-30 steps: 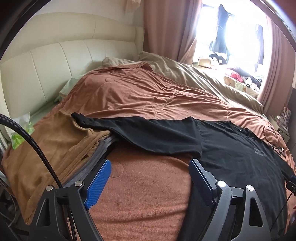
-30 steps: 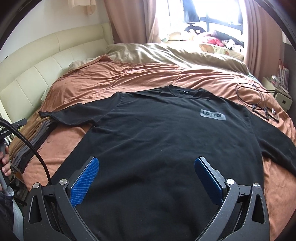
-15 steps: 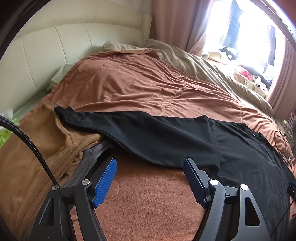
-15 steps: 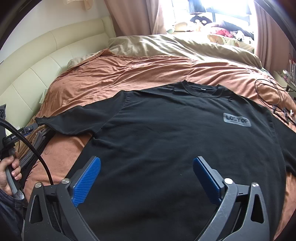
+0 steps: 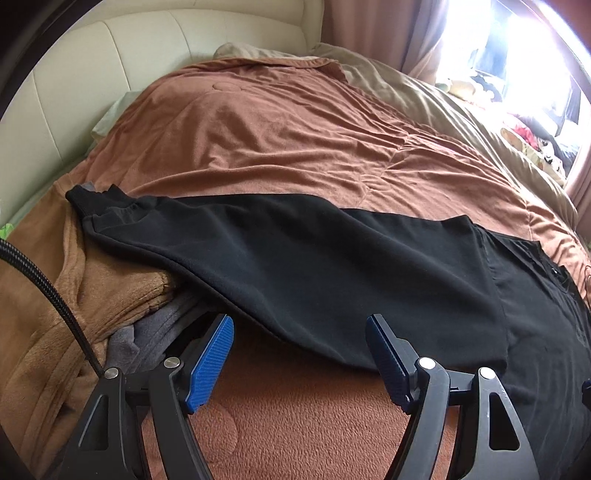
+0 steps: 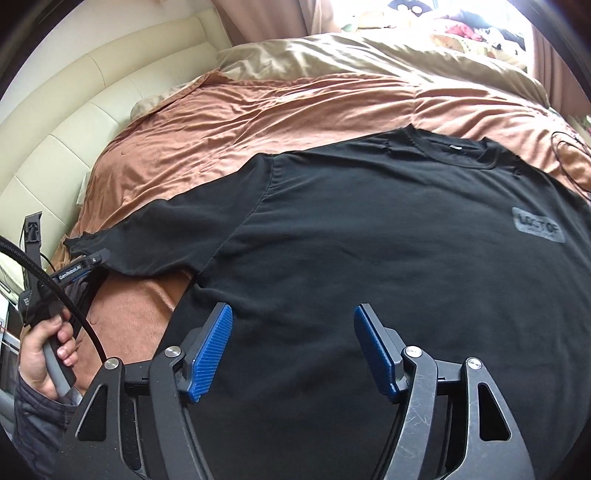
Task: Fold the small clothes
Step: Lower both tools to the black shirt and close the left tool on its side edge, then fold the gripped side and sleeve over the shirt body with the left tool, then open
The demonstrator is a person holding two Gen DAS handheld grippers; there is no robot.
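Black shirt (image 6: 369,240) flat — both hand-held grippers hover, jaws apart.

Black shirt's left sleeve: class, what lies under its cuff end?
The sleeve drapes over a tan fleece garment and grey folded clothes; how far they extend beneath is hidden.

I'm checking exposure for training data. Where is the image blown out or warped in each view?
Left wrist view: window blown out top right, black T-shirt detail readable; right wrist view: window glare along the top, headboard bent by fisheye.
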